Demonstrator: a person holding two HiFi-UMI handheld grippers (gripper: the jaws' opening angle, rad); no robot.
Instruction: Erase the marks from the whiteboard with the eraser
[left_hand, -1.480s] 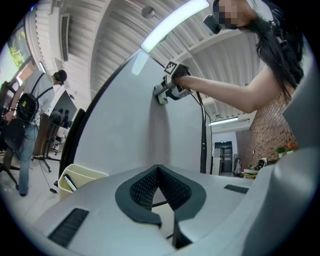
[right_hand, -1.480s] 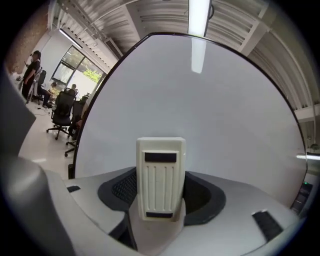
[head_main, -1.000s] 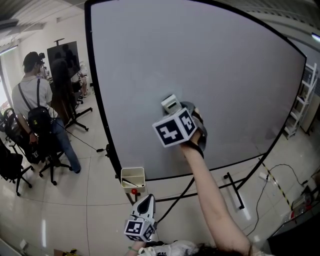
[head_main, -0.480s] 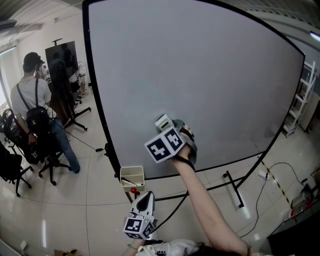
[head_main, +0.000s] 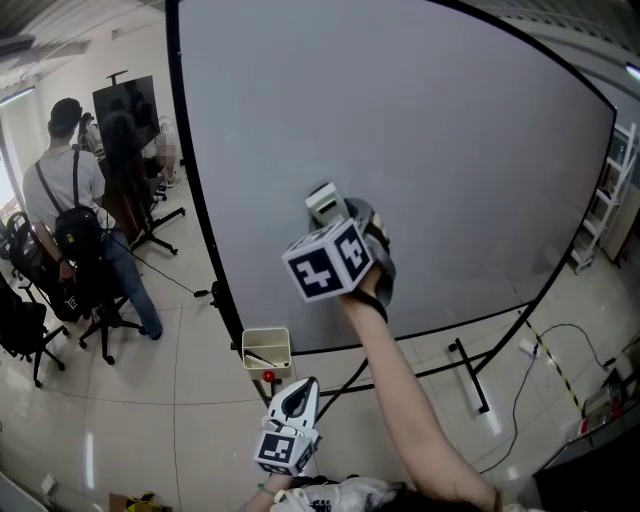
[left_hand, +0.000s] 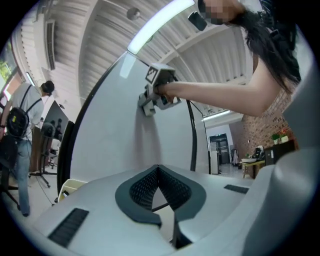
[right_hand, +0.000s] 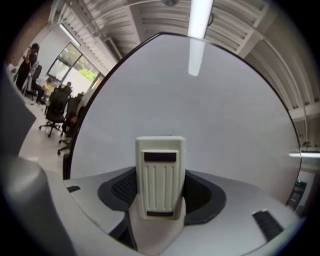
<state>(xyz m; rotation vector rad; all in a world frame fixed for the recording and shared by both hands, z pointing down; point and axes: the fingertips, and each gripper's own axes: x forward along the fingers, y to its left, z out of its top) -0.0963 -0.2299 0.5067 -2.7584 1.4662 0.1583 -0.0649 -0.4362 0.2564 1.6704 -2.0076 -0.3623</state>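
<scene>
The large whiteboard (head_main: 420, 140) stands upright in a black frame; I make out no clear marks on its grey-white face. My right gripper (head_main: 340, 222) is shut on a cream plastic eraser (head_main: 322, 203) and holds it against the lower middle of the board. In the right gripper view the ribbed eraser (right_hand: 160, 175) stands upright between the dark pads (right_hand: 122, 187), with the board (right_hand: 210, 120) filling the background. My left gripper (head_main: 296, 398) hangs low below the board's bottom edge, its jaws closed tip to tip on nothing (left_hand: 159, 172).
A small cream tray (head_main: 266, 347) holding markers hangs at the board's lower left corner. The board's stand foot (head_main: 468, 377) and cables (head_main: 545, 345) lie on the floor to the right. A person with a backpack (head_main: 68, 200) and office chairs (head_main: 25, 330) are at the left.
My right gripper slid the eraser down and left along the board, then back up to about its earlier height, a little further left. The left gripper barely moved.
</scene>
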